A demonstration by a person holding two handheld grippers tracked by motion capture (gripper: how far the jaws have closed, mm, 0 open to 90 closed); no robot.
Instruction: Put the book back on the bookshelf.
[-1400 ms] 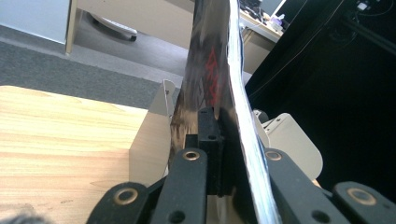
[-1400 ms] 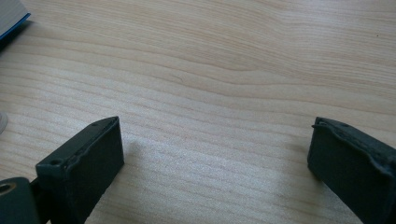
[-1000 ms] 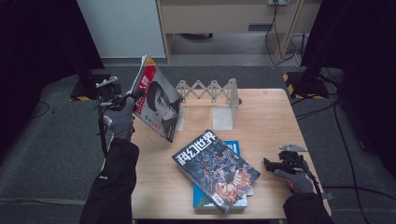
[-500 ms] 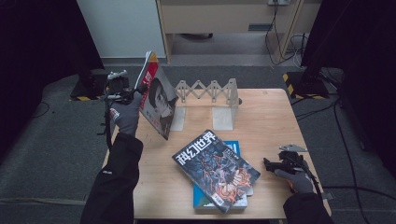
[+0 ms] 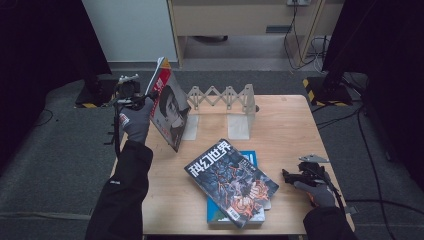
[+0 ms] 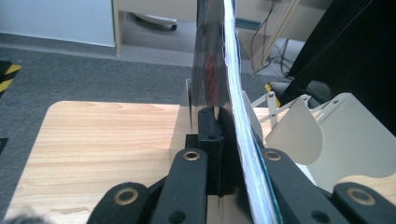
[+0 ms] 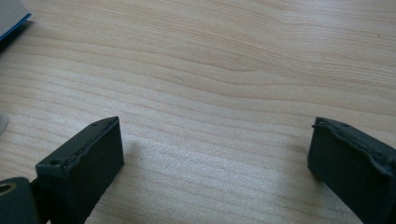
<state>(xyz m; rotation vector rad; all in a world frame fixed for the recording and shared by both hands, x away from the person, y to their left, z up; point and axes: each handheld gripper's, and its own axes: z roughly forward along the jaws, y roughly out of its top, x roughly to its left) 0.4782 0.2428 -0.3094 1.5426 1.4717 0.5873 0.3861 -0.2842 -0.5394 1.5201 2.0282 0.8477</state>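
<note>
**Ana:** High view first: where is the magazine?

**Ben:** The left gripper (image 5: 145, 97) holds the magazine (image 5: 169, 111) up on edge over the left rear part of the wooden table (image 5: 295, 130). Its cover, with a dark portrait and a red strip at the top, faces right and toward the person. The lower corner comes down just beside the nearer white panel of the folding book rack (image 5: 225, 102).

**Ana:** Is it really clamped?

**Ben:** Yes. In the left gripper view the two black jaws press on the magazine (image 6: 219, 70) from both sides, the page edges running up between them, and the white rack panels (image 6: 345, 135) stand to the right.

**Ana:** And the other hand?

**Ben:** The right gripper (image 5: 292, 176) rests low at the table's right near edge, well apart from the magazine. In the right gripper view its jaws stand wide with bare wood between them (image 7: 215, 154); nothing is gripped.

**Ana:** Anything else on the table?

**Ben:** A second magazine with a dark illustrated cover (image 5: 231, 181) lies flat and askew on top of a blue book (image 5: 250, 159), near the front middle, between the two hands.
</note>
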